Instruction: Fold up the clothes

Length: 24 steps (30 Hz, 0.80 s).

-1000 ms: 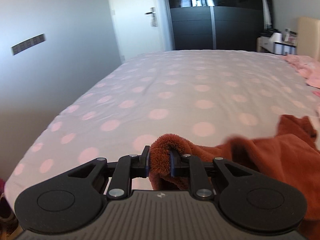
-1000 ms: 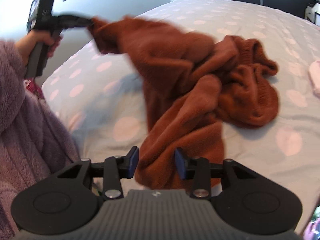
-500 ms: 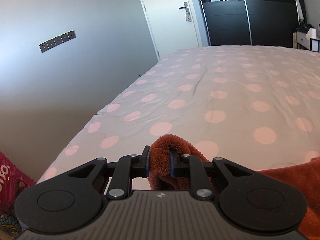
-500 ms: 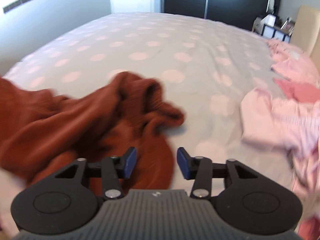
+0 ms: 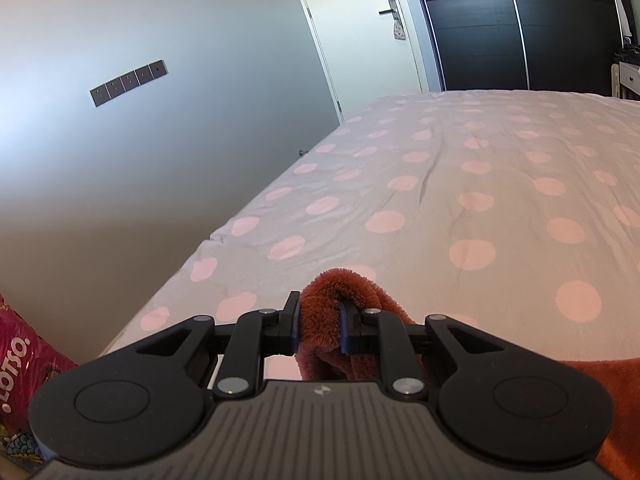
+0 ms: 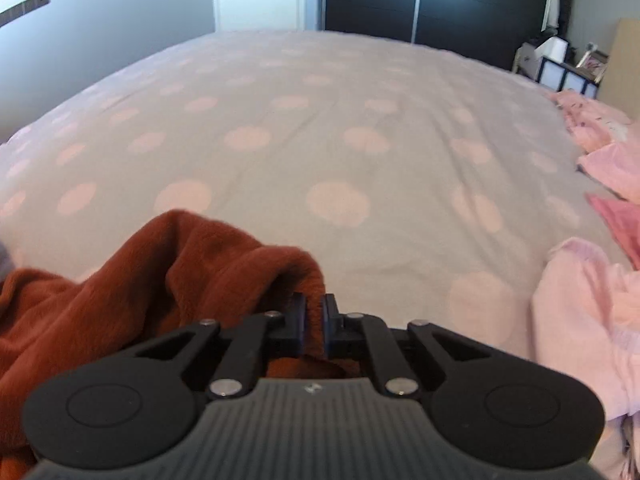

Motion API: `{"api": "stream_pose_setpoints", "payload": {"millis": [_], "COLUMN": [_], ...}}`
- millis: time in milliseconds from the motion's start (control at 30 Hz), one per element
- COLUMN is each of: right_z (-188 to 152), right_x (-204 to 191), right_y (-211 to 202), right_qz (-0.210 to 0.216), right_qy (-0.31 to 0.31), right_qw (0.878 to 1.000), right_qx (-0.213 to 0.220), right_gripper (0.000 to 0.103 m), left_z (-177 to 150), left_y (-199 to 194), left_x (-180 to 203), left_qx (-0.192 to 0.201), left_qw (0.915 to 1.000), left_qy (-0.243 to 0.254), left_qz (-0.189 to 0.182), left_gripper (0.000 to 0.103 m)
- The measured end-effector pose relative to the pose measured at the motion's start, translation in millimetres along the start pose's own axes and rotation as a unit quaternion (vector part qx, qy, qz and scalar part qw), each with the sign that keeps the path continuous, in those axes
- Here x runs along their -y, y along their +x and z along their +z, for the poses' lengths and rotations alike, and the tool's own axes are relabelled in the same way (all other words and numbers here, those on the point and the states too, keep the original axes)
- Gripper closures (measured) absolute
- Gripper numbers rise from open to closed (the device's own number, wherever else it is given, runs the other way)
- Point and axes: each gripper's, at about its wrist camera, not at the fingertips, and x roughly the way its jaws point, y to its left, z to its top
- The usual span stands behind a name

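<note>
Bed (image 6: pixel 320 128) | right tool (image 6: pixel 314 322) now clamps rust garment (image 6: pixel 140 288), previously open | left tool (image 5: pixel 319 326) pinches other edge | ready to spread

A fleece garment (image 6: pixel 168 280) lies on the bed (image 6: pixel 320 128), one fold pinched between the fingers of the right gripper (image 6: pixel 314 322), the rest spreading to their left. Right of those fingers, a heap of clothes (image 6: pixel 584 320) sits at the bed's edge. In the left wrist view, another fold stands between the fingers of the left gripper (image 5: pixel 319 326), the fabric trailing away to their right. Ahead of both pairs, bedding runs to a wardrobe (image 5: pixel 520 28); a door (image 5: pixel 360 32) stands left of it, and a bag (image 5: pixel 24 364) lies low to the left.
</note>
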Motion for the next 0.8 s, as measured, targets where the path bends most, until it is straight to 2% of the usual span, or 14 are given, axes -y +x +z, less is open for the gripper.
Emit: {"api": "stream_pose_setpoints", "payload": {"millis": [133,167,233,267,367,433,533,567,633,700,800], "right_z": [15,19,27,33,44,39,19,11,-2,-16,-27], "right_x": [43,58,86,106,160,174,167,160,140,118,80], "right_y": [-40,-52,-79,-93,-124,-133,-126,-121,-103,-83,-48], "right_qz": [-0.088,-0.109,-0.192,-0.212,-0.221,-0.201,-0.123,-0.094,-0.040,0.021,0.073], "right_qy": [0.028,0.041,0.043,0.059,0.117,0.131,0.145,0.151,0.159,0.170,0.136], "right_qw": [0.995,0.993,0.979,0.973,0.966,0.969,0.981,0.984,0.986,0.985,0.988], "right_qx": [0.030,0.036,0.061,0.071,0.063,0.053,0.026,0.019,0.011,-0.001,-0.012], "right_gripper": [0.099,0.103,0.103,0.103,0.103,0.102,0.094,0.077,0.052,0.051,0.053], "left_z": [19,25,39,46,65,73,78,78,77,75,72], "left_y": [3,4,5,7,12,14,15,16,19,20,23], "left_x": [-2,-1,5,10,29,40,48,49,50,51,50], "left_qx": [0.021,0.028,0.051,0.057,0.073,0.085,0.093,0.091,0.087,0.081,0.073], "left_qw": [0.9998,0.9996,0.9986,0.9983,0.9968,0.9951,0.9943,0.9945,0.9947,0.9946,0.9950], "left_qy": [-0.003,0.001,0.010,0.012,0.031,0.049,0.051,0.052,0.054,0.063,0.065], "left_qz": [0.004,0.007,0.010,0.004,0.004,0.011,0.007,0.008,0.009,0.015,0.019], "left_gripper": [0.087,0.087,0.087,0.087,0.087,0.087,0.087,0.087,0.087,0.087,0.087]}}
